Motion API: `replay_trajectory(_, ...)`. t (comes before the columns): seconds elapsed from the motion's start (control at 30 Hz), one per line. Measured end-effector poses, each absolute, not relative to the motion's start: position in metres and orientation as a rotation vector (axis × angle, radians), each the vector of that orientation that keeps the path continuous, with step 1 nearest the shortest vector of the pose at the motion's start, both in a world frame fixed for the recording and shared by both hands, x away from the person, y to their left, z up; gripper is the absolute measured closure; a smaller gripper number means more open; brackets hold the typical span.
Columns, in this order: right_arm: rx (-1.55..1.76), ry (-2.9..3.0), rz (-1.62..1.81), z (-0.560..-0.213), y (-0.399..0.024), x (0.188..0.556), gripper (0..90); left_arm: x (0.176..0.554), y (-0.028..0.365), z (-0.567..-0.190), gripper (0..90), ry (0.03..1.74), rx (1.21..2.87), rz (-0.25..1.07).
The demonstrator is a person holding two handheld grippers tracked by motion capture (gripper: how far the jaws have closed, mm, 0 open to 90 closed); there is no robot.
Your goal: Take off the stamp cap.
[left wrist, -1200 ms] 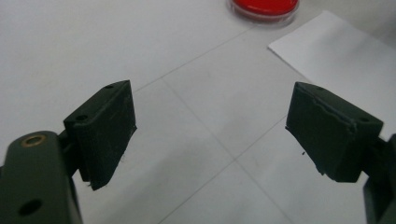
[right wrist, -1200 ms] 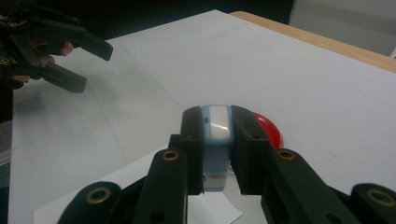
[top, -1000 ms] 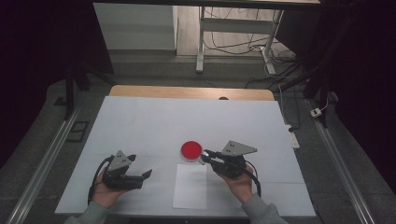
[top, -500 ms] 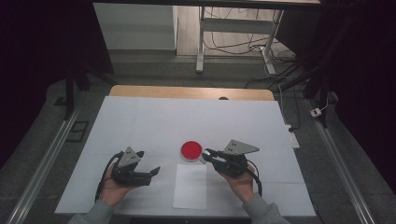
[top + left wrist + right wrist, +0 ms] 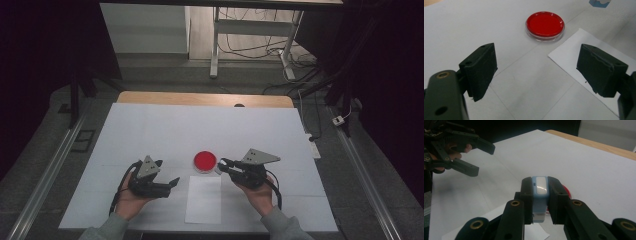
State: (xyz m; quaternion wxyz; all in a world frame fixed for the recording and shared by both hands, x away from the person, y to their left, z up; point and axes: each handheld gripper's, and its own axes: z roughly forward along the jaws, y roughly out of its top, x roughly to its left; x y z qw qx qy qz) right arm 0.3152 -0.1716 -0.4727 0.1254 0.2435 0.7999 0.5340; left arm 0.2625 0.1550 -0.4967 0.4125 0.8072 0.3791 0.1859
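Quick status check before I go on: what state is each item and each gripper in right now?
Left gripper: open, empty, held above the table.
Right gripper: shut on the small light-blue block, lifted off the table.
Red dish: flat on the table, upright, untouched.
White paper sheet: lying flat between the two grippers, just on the near side of the dish.

Lab-like recording space: white-covered table (image 5: 150, 125), dark curtained surrounds, floor cables (image 5: 250, 47), metal rails (image 5: 45, 175).
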Motion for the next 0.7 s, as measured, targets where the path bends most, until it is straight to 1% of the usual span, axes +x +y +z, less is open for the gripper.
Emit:
replay_trajectory(0.37, 0.719, 2.324, 1.547, -0.474, -0.170, 0.315, 75.1, 0.262, 0.143, -0.499, 17.6, 0.924, 2.050, 0.449)
replay_trajectory(0.7, 0.702, 2.324, 1.539, -0.476, -0.164, 0.314, 75.1, 0.269, 0.133, -0.500, 17.9, 0.904, 2.057, 0.431)
